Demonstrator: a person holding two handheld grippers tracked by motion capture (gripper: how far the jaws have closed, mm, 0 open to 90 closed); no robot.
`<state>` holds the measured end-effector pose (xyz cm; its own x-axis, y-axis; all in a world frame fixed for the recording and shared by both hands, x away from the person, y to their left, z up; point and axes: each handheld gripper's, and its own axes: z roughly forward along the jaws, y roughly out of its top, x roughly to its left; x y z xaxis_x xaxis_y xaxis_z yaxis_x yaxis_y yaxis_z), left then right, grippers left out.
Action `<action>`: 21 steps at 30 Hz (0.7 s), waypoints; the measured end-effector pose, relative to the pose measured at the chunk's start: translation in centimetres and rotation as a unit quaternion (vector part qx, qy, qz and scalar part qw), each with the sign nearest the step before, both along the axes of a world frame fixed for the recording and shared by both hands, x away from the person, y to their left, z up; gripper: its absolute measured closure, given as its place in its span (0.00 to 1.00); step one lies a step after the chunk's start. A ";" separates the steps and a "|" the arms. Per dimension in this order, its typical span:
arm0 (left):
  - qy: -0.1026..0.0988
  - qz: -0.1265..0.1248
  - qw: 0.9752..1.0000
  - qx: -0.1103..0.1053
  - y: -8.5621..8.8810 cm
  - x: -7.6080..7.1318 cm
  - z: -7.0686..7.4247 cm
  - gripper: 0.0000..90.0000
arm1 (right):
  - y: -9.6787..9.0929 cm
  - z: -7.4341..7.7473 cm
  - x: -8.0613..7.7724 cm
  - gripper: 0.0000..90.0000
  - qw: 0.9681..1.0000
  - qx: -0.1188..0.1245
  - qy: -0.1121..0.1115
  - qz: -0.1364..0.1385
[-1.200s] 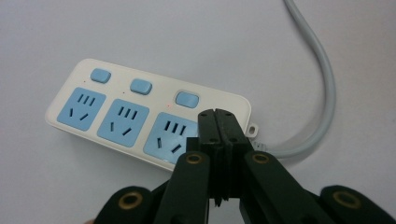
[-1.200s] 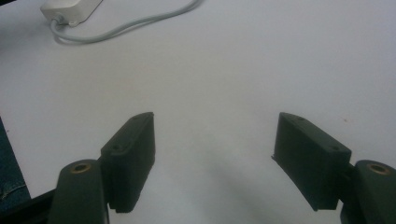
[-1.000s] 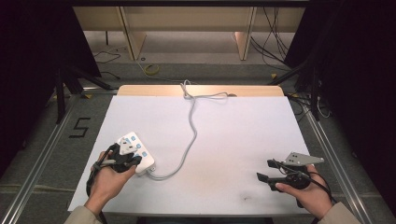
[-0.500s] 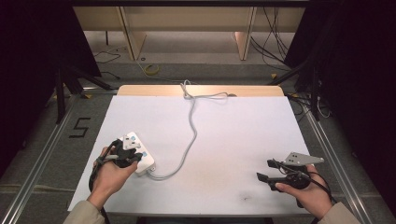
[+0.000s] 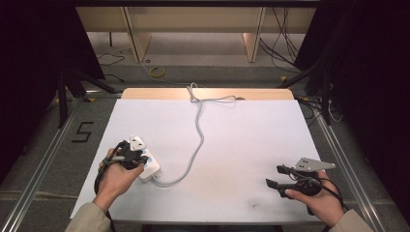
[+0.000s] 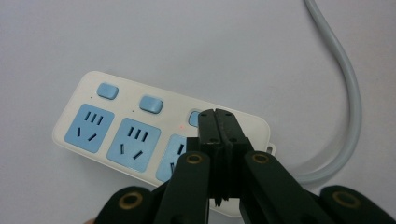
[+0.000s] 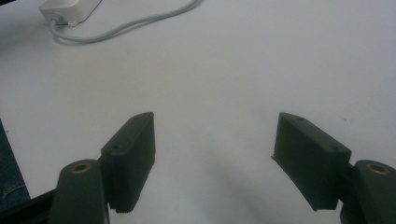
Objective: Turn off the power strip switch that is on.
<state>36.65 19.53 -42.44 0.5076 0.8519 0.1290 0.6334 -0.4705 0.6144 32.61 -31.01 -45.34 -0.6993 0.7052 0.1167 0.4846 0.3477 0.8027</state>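
The power strip lies near the front left corner of the white table, under the person's left hand. It is white with blue sockets and blue switches (three of each can be counted in the left gripper view). The left gripper hangs over the strip with its jaws clenched together, nothing between them, their tips over the switch closest to the cable end. Whether the tips actually touch the switch cannot be told. A small red light glows just beside that switch. The grey cable leaves the strip's near end, loops, and runs in a curve to the far edge of the table. The right gripper is held well apart at the front right corner, its jaws spread wide over bare tabletop with nothing in them.
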 end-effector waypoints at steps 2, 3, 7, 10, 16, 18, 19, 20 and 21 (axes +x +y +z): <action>0.002 -0.001 1.000 0.003 -0.1 0.1 0.0 1.00 | 0.0 0.0 0.0 0.33 1.000 0.000 0.000 0.000; 0.002 0.000 1.000 0.003 -0.1 0.2 0.0 1.00 | 0.0 0.0 0.0 0.33 1.000 0.000 0.001 0.000; 0.004 0.001 1.000 0.004 -0.3 0.4 0.1 1.00 | 0.0 0.0 0.0 0.33 1.000 0.001 0.000 0.000; 0.006 0.000 1.000 0.008 -0.4 0.5 0.1 1.00 | 0.0 0.0 0.0 0.33 1.000 0.001 0.000 -0.001; 0.013 0.004 1.000 0.008 -0.4 0.8 0.2 1.00 | 0.0 0.0 0.0 0.33 1.000 0.001 0.000 -0.001; 0.014 0.004 1.000 0.009 -0.3 0.9 0.2 1.00 | 0.0 0.0 0.0 0.33 1.000 0.001 0.002 -0.001; 0.014 0.005 1.000 0.008 -0.3 1.0 0.2 1.00 | 0.0 0.0 0.0 0.33 1.000 0.001 0.001 -0.001; 0.014 0.006 1.000 0.007 -0.3 1.0 0.2 1.00 | 0.0 0.0 0.0 0.33 1.000 0.001 0.001 -0.001; 0.015 0.006 1.000 0.006 -0.3 1.0 0.2 1.00 | 0.0 0.0 0.0 0.33 1.000 0.001 0.001 -0.001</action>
